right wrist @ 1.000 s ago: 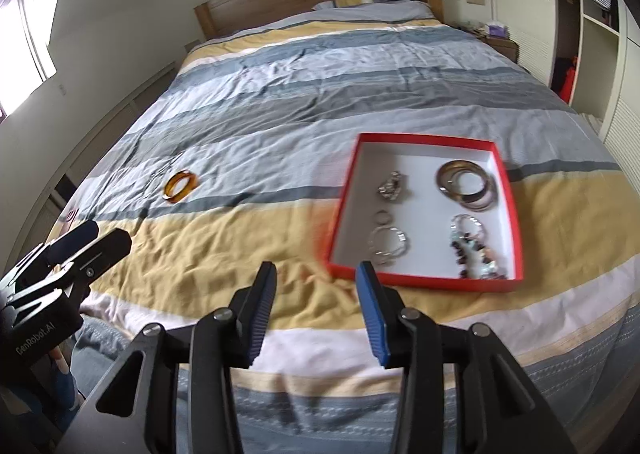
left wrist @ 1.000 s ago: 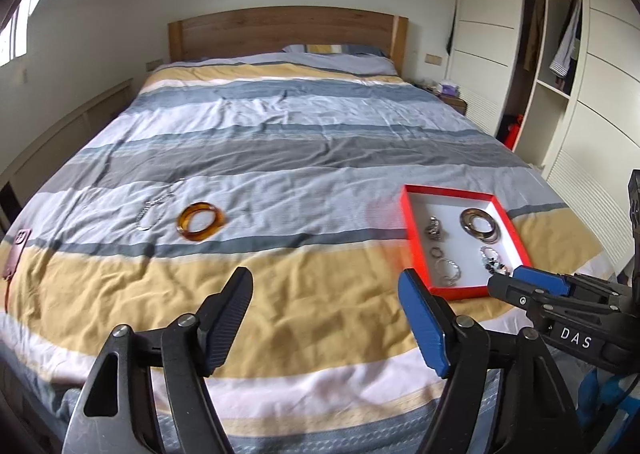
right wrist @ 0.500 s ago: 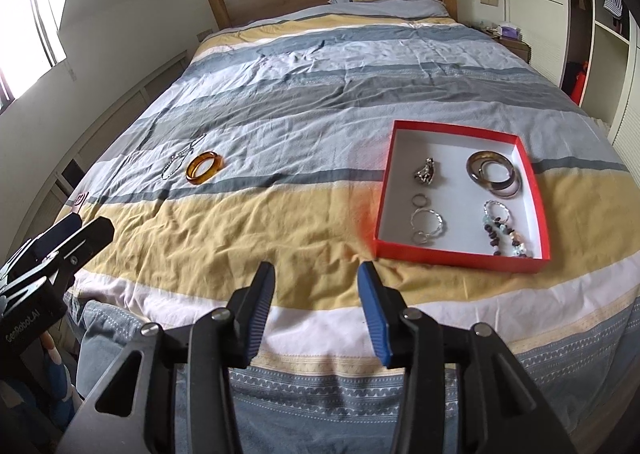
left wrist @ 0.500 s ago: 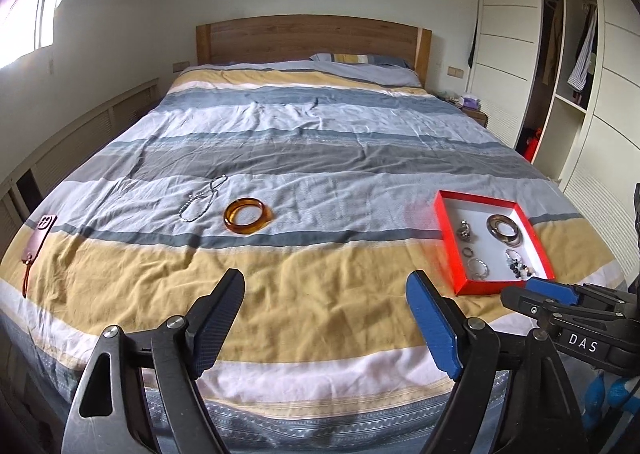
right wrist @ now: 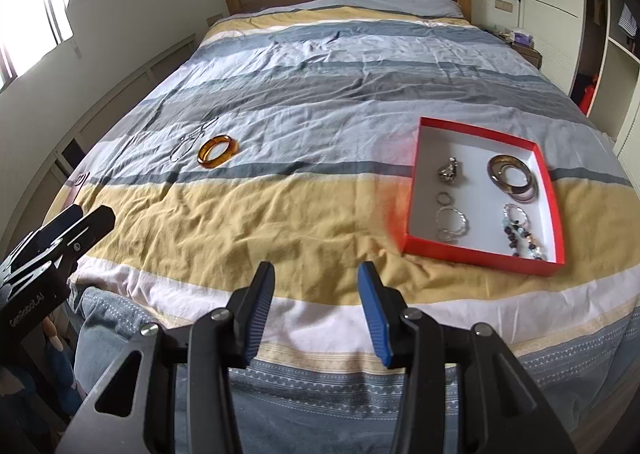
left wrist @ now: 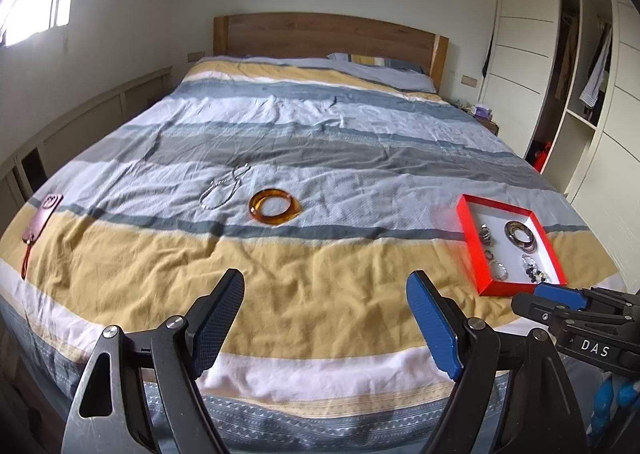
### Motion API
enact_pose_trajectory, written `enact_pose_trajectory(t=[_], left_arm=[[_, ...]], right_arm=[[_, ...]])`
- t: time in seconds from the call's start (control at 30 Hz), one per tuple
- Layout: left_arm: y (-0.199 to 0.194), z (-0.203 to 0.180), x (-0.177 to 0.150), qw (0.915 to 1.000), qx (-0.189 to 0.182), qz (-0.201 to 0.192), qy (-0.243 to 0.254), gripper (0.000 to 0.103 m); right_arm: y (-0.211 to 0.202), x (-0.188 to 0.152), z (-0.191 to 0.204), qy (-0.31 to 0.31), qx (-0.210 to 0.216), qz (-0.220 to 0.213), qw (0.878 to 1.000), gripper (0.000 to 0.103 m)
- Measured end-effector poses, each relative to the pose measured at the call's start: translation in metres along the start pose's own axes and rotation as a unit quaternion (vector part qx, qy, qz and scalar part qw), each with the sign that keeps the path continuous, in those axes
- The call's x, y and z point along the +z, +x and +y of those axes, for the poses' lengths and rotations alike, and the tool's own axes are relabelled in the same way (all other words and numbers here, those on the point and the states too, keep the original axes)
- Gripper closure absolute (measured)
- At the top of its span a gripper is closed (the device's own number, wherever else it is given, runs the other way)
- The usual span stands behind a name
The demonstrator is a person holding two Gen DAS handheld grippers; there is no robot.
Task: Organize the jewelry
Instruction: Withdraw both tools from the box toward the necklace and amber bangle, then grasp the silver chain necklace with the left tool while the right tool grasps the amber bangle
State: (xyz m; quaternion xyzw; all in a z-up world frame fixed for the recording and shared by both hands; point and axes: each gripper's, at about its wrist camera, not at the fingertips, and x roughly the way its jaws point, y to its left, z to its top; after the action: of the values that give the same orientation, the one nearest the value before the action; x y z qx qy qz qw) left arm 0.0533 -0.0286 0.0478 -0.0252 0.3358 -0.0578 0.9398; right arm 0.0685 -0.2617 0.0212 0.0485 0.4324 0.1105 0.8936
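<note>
- Left gripper (left wrist: 325,317): jaws spread wide, empty, above the bed (left wrist: 304,274).
- Right gripper (right wrist: 316,308): jaws partly apart, empty, short of the tray (right wrist: 412,209).

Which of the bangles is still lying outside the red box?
The amber translucent bangle, alone on the striped bedspread beside a thin silver chain. The brown bangles already sit inside the red box.

One amber bangle (left wrist: 275,207), one chain (left wrist: 222,188), one tray (right wrist: 479,252)
</note>
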Motion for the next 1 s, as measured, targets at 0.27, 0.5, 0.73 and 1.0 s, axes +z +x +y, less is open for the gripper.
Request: enact_pose_trajectory(t=[0.27, 0.5, 0.73, 1.0], left_arm=[[0.032, 0.062, -0.002, 0.9988, 0.014, 0.038, -0.028, 0.021], [0.081, 0.126, 0.025, 0.9976, 0.035, 0.044, -0.041, 0.017], [0.157, 0.176, 0.074, 0.9977, 0.012, 0.052, -0.041, 0.012], [0.247, 0.194, 0.114, 0.9966, -0.017, 0.075, -0.029, 0.010]], right_arm=[[0.027, 0.014, 0.031, -0.045, 0.009, 0.022, 0.999, 0.062], [0.081, 0.049, 0.057, -0.078, 0.030, 0.048, 0.995, 0.062], [0.149, 0.094, 0.082, -0.093, 0.067, 0.061, 0.992, 0.062], [0.222, 0.134, 0.098, -0.088, 0.107, 0.069, 0.988, 0.062]])
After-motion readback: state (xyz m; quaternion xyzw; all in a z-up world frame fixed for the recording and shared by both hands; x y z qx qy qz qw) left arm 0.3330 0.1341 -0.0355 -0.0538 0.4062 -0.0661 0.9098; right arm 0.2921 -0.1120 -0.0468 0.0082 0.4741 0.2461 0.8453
